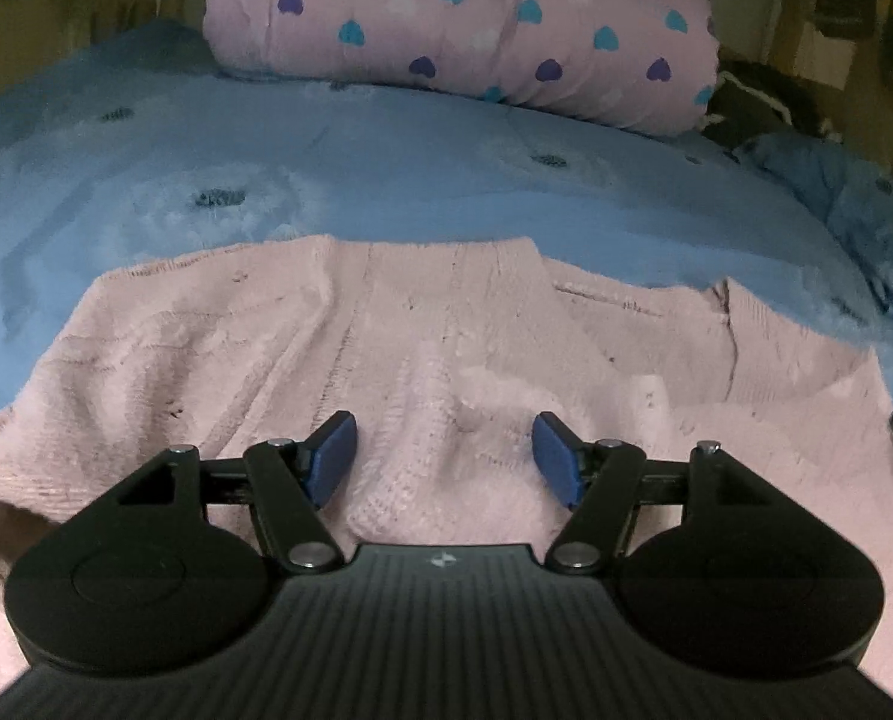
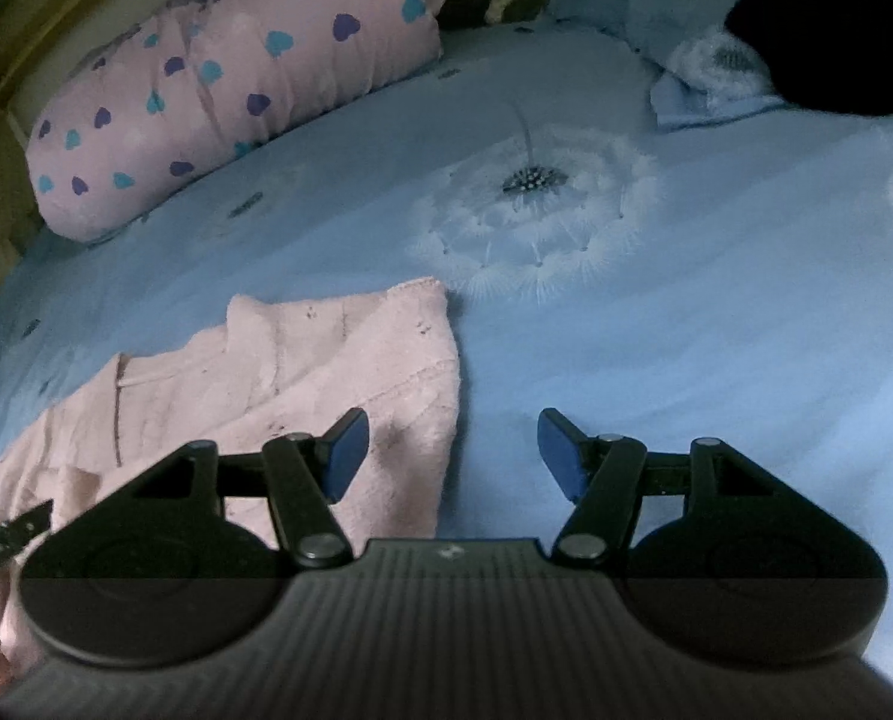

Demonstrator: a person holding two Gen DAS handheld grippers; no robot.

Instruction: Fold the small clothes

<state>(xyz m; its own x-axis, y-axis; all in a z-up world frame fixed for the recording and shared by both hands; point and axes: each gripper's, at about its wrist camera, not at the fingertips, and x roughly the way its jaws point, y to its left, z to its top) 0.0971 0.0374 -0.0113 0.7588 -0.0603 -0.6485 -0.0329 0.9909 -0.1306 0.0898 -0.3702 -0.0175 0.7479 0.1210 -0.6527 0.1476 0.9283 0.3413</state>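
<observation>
Lying spread across the near part of the bed (image 1: 386,180), wrinkled, with its far hem running roughly parallel to the pillow end: a pink knitted garment (image 1: 386,348). Hovering low over the middle of that garment, jaws spread wide with nothing between the blue pads (image 1: 332,456): the left gripper (image 1: 444,456). Showing beyond the far hem, a broad band of blue dandelion-print bedcover reaching up to the heart-patterned pink pillow (image 1: 464,30) at the far edge. Peeking in at the right border of the left view, a dark bit of the other tool, too little to tell more.

Lying in the right view toward the near left part of the bed (image 2: 686,330), its right edge running straight toward the camera: the same pink garment (image 2: 326,372). Straddling that right edge, jaws likewise wide apart and holding nothing, left pad (image 2: 347,456) over knit and the right one over bare bedcover: the right gripper (image 2: 452,456). Stretching away to the right of the garment, a wide run of uncovered bedcover with a large white dandelion print (image 2: 530,204). Resting against the far left edge, the pink pillow (image 2: 236,78); sitting at the far right corner, a rumpled blue pillowcase (image 2: 686,60) with something black (image 2: 836,42) upon it.

Showing no readable writing anywhere; only a small pale emblem, illegible, on each gripper body.
</observation>
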